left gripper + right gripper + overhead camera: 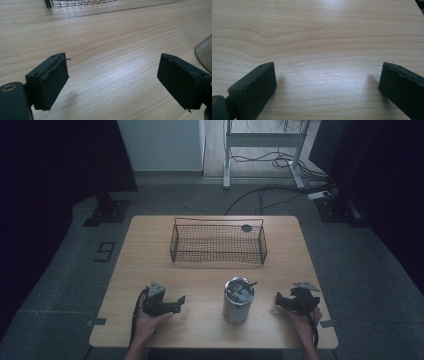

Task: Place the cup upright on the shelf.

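The metal can (pixel 238 300) stood upright near the front edge of the table (pixel 150 245), about midway along it, with a dark straw-like stick poking from its lid. The left gripper (pixel 180 301) rested toward the front left corner, jaws spread wide and empty — the right gripper (pixel 278 300) sat toward the front right corner, jaws equally parted, holding nothing. Behind, the wire basket (pixel 218 243) waited by the back edge.

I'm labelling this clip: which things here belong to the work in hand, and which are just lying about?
In the work:
metal can, between the grippers
left gripper, open
right gripper, open

Lying about:
wire basket, far side of the table
cables on the floor
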`<state>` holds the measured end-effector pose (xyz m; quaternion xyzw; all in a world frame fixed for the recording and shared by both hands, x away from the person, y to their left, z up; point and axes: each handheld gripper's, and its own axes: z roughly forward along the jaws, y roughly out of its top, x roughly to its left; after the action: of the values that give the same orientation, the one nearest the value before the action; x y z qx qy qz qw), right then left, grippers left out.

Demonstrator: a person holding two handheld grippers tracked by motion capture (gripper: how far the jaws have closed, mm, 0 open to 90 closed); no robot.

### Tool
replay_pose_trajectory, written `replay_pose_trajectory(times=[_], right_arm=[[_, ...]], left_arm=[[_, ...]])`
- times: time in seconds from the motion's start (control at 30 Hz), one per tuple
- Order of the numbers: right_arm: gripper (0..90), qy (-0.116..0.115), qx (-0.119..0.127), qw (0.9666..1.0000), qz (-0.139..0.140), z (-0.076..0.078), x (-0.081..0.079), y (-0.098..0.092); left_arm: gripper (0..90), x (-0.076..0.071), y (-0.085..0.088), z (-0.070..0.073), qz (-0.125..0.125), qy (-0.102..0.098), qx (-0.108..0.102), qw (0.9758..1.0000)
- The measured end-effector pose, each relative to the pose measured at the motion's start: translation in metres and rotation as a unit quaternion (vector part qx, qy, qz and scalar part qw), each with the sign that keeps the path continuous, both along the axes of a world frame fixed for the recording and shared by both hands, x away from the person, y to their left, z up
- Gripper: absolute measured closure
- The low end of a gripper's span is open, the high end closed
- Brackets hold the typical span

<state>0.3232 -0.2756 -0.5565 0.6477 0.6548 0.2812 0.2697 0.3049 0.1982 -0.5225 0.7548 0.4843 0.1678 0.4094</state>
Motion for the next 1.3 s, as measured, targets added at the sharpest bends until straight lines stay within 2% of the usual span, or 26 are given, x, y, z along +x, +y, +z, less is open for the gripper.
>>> replay_pose_trajectory(times=[0.23, 0.5, 0.73, 0.97, 1.3], right_arm=[[4.7, -0.005, -0.001, 0.9999, 0.011, 0.000, -0.001, 0.000], [4.7, -0.006, -0.001, 0.9999, 0.012, 0.000, -0.001, 0.000], [4.7, -0.006, -0.001, 0.9999, 0.012, 0.000, -0.001, 0.000], [4.7, -0.006, -0.001, 0.9999, 0.012, 0.000, -0.001, 0.000], [4.8, -0.005, 0.000, 0.9999, 0.011, 0.000, -0.001, 0.000]], left_arm=[[9.9, -0.001, 0.000, 0.002, 0.000, -0.004, -0.006, 1.0000], [9.9, -0.002, 0.000, 0.004, 0.000, -0.012, -0.009, 0.9999], [9.9, -0.005, 0.003, 0.008, -0.006, -0.013, -0.022, 0.9997], [9.8, -0.010, 0.003, 0.017, -0.018, -0.021, -0.039, 0.9988], [8.9, -0.018, -0.001, 0.030, -0.034, -0.040, -0.044, 0.9977]])
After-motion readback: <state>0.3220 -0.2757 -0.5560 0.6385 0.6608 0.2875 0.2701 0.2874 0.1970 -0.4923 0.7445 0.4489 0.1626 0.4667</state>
